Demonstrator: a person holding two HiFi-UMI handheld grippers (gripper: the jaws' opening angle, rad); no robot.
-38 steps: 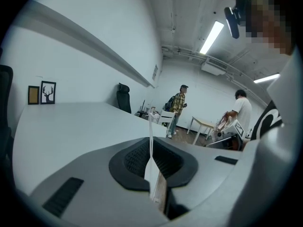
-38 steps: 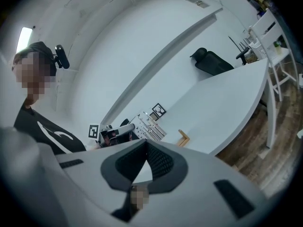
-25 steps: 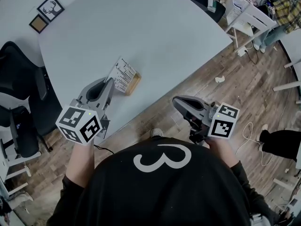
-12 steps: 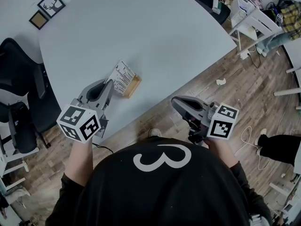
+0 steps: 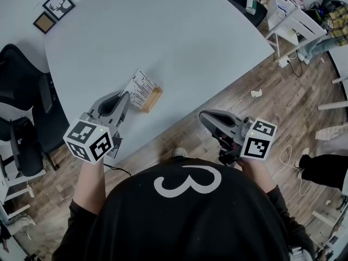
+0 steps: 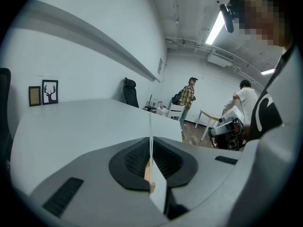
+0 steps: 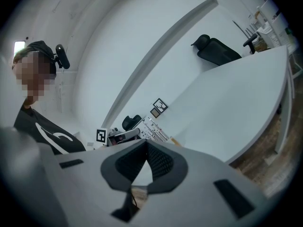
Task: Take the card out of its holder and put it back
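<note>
A white printed card [image 5: 140,88] stands tilted at a small wooden holder [image 5: 154,99] near the front edge of the pale round table [image 5: 179,42]. My left gripper [image 5: 127,95] is shut on the card's near edge. In the left gripper view the card [image 6: 150,126] shows edge-on, pinched between the dark pads, with a bit of the wooden holder [image 6: 147,170] behind it. Whether the card sits in the slot is hidden. My right gripper [image 5: 203,116] hangs over the floor off the table's edge, shut and holding nothing. From the right gripper [image 7: 147,144] I see the card [image 7: 154,128] far off.
Two small framed pictures [image 5: 58,7] lie at the table's far left. A black office chair [image 5: 24,86] stands left of the table. White furniture [image 5: 291,15] and clutter fill the far right. A cable [image 5: 288,151] lies on the wooden floor. People [image 6: 189,92] stand in the background.
</note>
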